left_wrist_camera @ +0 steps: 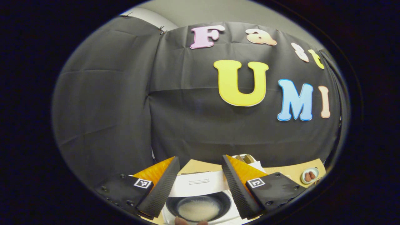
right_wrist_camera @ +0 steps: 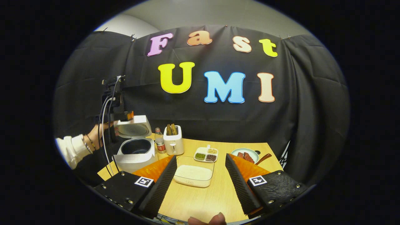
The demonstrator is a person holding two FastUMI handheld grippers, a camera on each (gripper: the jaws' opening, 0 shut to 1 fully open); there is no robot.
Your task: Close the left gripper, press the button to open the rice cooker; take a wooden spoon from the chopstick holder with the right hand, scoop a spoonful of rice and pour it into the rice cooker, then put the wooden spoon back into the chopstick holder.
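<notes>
The white rice cooker (left_wrist_camera: 200, 182) stands open just below my left gripper (left_wrist_camera: 198, 190), whose fingers are wide apart and hold nothing. Its dark inner pot (left_wrist_camera: 215, 200) has a layer of rice (left_wrist_camera: 198, 210) at the bottom. In the right gripper view the cooker (right_wrist_camera: 136, 153) sits at the table's left with its lid (right_wrist_camera: 132, 128) raised; a hand holds the left gripper (right_wrist_camera: 127, 116) by the lid. The white chopstick holder (right_wrist_camera: 174, 143) with wooden spoon handles (right_wrist_camera: 171, 128) stands right of the cooker. My right gripper (right_wrist_camera: 200, 184) is open over a clear box of rice (right_wrist_camera: 193, 175).
A small bottle (right_wrist_camera: 160, 144) stands between cooker and holder. A divided dish of beans (right_wrist_camera: 206, 154) and a plate of meat (right_wrist_camera: 245, 155) with a brown handle (right_wrist_camera: 264, 158) beside it lie behind the rice box. Cables (right_wrist_camera: 106, 137) hang by the white sleeve (right_wrist_camera: 70, 148).
</notes>
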